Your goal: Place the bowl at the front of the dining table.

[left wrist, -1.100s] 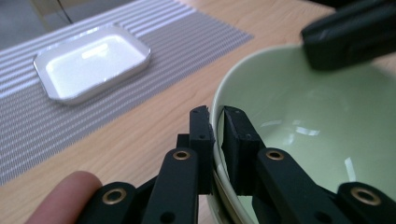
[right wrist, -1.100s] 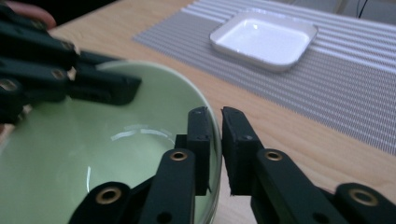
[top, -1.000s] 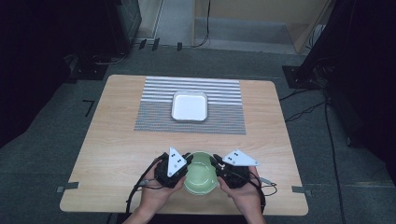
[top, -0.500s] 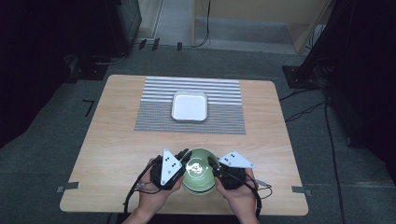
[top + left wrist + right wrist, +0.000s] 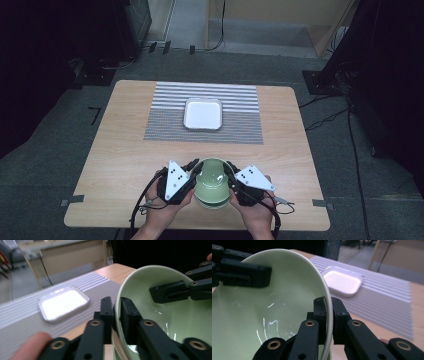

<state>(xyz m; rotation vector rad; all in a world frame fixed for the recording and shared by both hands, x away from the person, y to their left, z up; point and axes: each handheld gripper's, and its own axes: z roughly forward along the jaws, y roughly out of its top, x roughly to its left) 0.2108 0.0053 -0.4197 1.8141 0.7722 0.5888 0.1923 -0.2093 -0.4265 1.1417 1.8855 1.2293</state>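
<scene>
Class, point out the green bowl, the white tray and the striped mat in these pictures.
green bowl (image 5: pixel 212 182), high view, on its inner wall.
white tray (image 5: pixel 203 113), high view, on its flat bottom.
striped mat (image 5: pixel 240 125), high view, on a bare part right of the tray.

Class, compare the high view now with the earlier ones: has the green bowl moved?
Yes. The green bowl has risen and tipped, its opening turning away from the white tray toward the table's near edge.
</scene>
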